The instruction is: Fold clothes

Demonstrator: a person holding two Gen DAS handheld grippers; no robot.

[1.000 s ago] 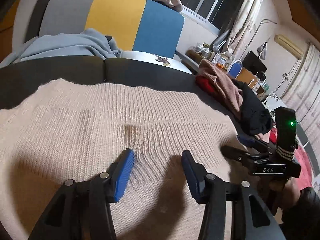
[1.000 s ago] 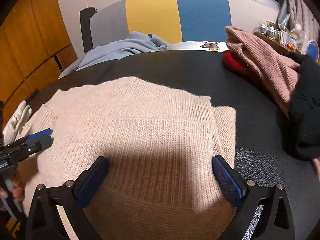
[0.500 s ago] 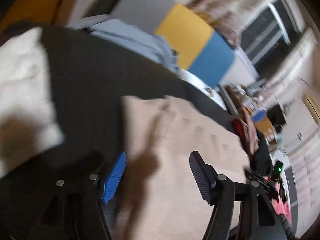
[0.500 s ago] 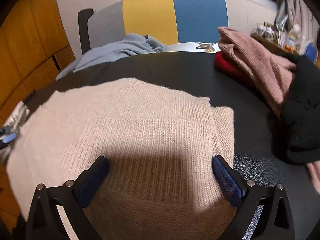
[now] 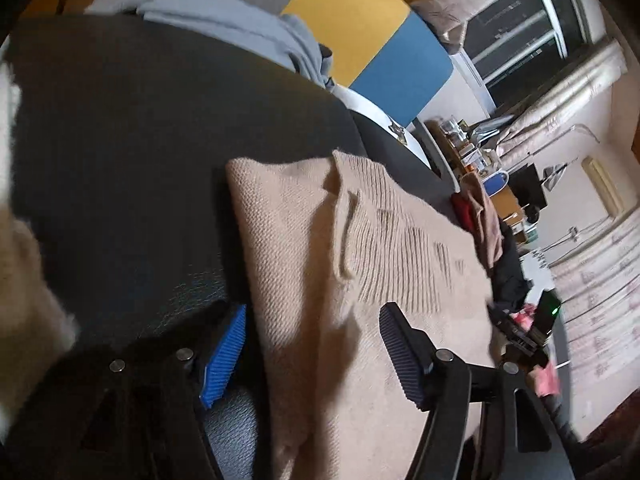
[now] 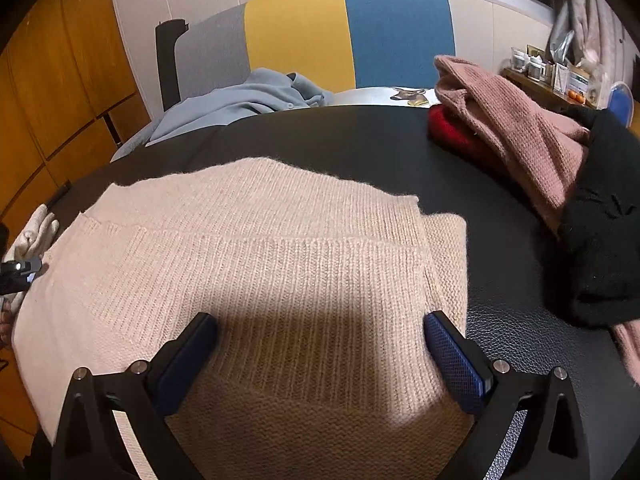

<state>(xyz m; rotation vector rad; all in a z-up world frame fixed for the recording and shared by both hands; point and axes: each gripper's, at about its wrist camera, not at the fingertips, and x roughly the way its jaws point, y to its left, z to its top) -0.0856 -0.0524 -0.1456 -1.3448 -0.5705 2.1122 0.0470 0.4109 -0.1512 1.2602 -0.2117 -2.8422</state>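
Black leather tabletop [image 6: 360, 140] carried the beige knit sweater [image 6: 260, 248], lying flat and already partly folded near its front edge. Both the left gripper [image 5: 312, 352] and right gripper [image 6: 320, 352] hovered over it, jaws wide and empty. The fold seemed mid-course; next each would likely need to pinch an edge.

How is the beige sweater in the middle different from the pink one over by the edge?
The beige sweater lies flat, spread across the black table; the pink sweater sits bunched in a heap. The beige one lies alone on the table, while the pink one is draped over something red and touches a black garment. The beige one is pale; the pink one is darker and dusty. Both are knitted.
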